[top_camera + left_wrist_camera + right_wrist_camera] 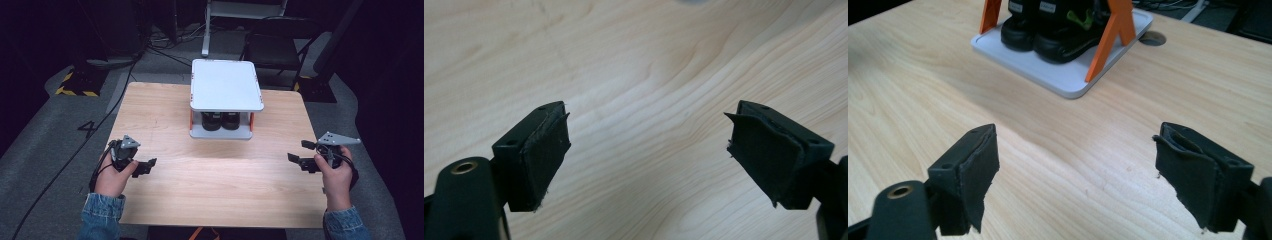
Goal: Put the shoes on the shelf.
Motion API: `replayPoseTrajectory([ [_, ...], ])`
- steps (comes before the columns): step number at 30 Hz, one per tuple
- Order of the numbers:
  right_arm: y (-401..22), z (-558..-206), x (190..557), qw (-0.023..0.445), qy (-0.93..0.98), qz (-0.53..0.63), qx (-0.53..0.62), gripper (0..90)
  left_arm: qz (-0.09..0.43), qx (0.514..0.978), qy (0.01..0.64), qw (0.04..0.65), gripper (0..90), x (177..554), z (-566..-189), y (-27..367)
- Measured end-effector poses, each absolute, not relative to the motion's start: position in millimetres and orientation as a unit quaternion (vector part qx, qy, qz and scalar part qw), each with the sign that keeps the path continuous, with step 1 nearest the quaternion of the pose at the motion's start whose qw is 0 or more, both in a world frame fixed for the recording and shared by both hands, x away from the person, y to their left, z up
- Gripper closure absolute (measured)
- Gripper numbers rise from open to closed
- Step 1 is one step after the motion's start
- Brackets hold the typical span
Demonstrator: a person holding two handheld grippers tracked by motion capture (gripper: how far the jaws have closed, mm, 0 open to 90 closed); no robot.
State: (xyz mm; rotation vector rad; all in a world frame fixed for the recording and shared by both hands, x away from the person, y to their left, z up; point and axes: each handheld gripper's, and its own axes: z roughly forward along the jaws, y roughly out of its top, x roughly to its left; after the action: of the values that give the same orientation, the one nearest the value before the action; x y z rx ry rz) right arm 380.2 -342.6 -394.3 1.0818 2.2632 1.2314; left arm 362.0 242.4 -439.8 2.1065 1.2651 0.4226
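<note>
A white two-tier rack [226,85] with orange posts [1111,37] stands at the back middle of the wooden table [210,175]. A pair of black shoes [221,120] sits on its lower tray [1068,80], toes toward me; the shoes [1048,35] also show in the right gripper view. My left gripper [147,166] is held low near the table's front left and stands open over bare wood [647,112]. At the front right, my right gripper [299,151] is open and empty, pointing toward the rack [1078,132].
A round cable hole [1153,37] lies in the tabletop beside the rack. Behind the table are a dark folding chair [272,47], a white stand [242,10] and cables on the grey floor [100,125]. Broad bare wood lies between the two grippers.
</note>
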Motion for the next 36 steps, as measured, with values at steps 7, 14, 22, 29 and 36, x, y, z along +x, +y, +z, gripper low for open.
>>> replayPoseTrajectory([
  [7,-345,-426,387,0.169,0.814,0.386,0.399,17.9,0.155,0.800,0.502,0.289,16.4,371,-462,248],
  [14,-346,-458,392,0.176,0.822,0.387,0.379,17.8,0.150,0.788,0.524,0.287,16.5,375,-482,253],
  [22,-346,-492,404,0.169,0.813,0.375,0.412,19.0,0.204,0.776,0.518,0.297,16.7,378,-498,251],
  [29,-348,-504,409,0.185,0.802,0.366,0.434,17.1,0.211,0.761,0.529,0.311,15.9,381,-504,253],
  [36,-342,-506,420,0.196,0.799,0.330,0.463,0.0,0.204,0.760,0.534,0.310,13.2,384,-505,253],
])
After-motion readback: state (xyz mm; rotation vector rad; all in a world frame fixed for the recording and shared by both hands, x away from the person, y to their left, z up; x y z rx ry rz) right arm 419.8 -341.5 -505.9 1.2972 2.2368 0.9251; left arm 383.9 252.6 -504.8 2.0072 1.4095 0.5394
